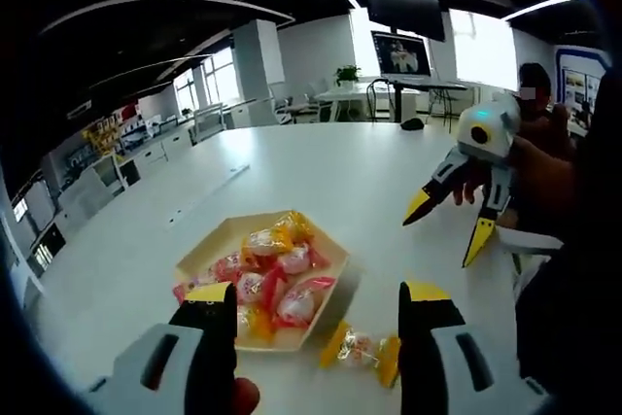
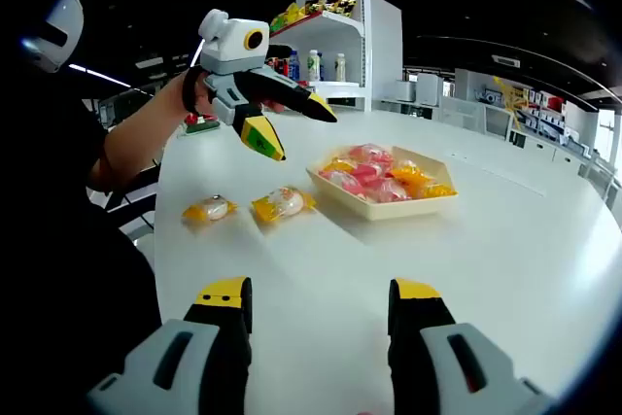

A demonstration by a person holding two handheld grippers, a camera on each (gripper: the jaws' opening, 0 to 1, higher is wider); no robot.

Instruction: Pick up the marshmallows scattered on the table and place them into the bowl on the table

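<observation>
Hovering over the table (image 1: 321,172), the left claw (image 1: 321,323) gapes wide and empty; one bowl (image 1: 335,264) of sweets sits just beyond its left jaw, one loose marshmallow (image 1: 362,347) between the jaws. From the right claw (image 2: 319,313), also wide and empty, two loose marshmallows (image 2: 282,204) (image 2: 210,209) lie ahead-left, the bowl (image 2: 389,209) ahead.

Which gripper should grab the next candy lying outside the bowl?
Probably the left gripper. Its open jaws already point at a yellow-wrapped marshmallow beside the bowl. The right gripper, also open, sits farther back from both loose marshmallows.
</observation>
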